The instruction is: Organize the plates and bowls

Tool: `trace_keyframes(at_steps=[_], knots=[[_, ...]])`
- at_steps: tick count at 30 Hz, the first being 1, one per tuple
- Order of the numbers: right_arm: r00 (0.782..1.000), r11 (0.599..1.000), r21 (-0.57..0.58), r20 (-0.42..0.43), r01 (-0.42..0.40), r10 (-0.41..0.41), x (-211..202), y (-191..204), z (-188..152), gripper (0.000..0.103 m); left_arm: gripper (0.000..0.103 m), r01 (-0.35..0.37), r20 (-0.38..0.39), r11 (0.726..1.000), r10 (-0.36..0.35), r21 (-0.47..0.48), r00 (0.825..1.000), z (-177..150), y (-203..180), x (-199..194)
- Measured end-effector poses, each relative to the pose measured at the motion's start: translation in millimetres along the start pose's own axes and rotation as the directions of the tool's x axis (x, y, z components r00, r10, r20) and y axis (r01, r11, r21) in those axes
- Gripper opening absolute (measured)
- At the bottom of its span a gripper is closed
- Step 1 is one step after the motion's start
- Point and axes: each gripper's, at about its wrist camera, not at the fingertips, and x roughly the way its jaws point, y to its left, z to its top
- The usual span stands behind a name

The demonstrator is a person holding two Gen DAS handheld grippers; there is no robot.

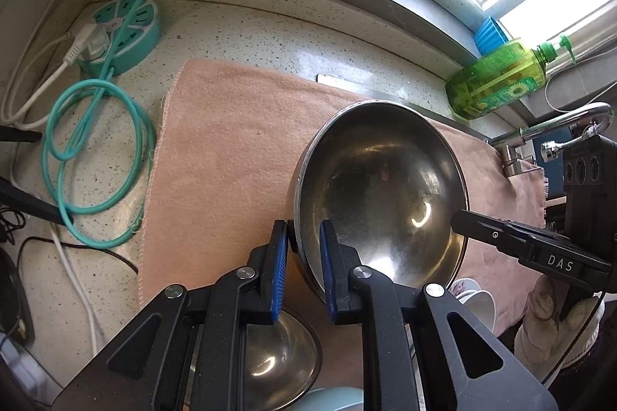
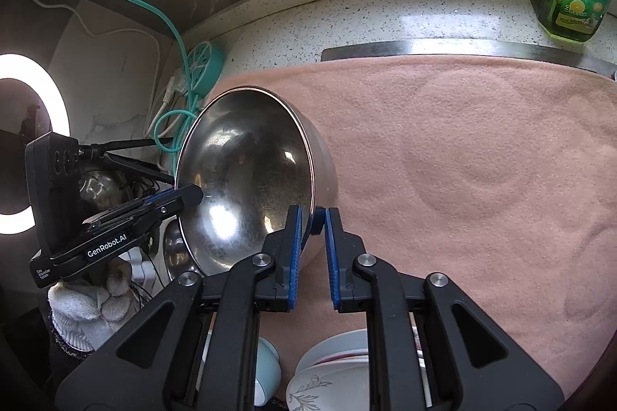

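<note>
Left gripper [image 1: 302, 249] clamped across the rim of the large steel bowl [image 1: 380, 187], one blue pad inside, one outside. Right gripper [image 2: 311, 235] pinched on the opposite rim the same way. Bowl held tilted above the pink towel [image 2: 462, 160], mouth turned toward the person, apparently lifted clear of it.

Best done by keeping both grips level and moving together, since thin polished steel probably slips between pads. Likely bound for the smaller steel bowl [image 1: 281, 353] below the left gripper, for nesting; lowering slowly, rim flat, releasing only once seated.

Gloved left hand [image 2: 85, 303] low behind its handle. White ceramic bowls [image 2: 331, 368] near the towel's front edge.
</note>
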Motion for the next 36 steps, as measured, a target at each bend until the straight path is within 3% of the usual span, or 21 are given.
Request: trace_keyframes(at_steps=[18,27,36], knots=[[0.993,0.994,0.109,0.113,0.005,-0.018,-95.1,-80.4,-38.8,0.012,0.015,0.069,-0.024,0.984,-0.066,0.162,0.998,-5.5,-109.5,14.5],[0.987,0.983,0.181,0.152,0.022,-0.05,-137.1,-131.8,-71.0,0.012,0.015,0.103,-0.077,0.964,-0.087,0.246,0.993,-14.5,-171.8,35.9],[0.985,0.968,0.244,0.146,0.055,-0.093,-158.5,-182.2,-111.0,0.012,0.015,0.127,-0.141,0.939,-0.085,0.321,0.986,-43.2,-225.4,57.5]])
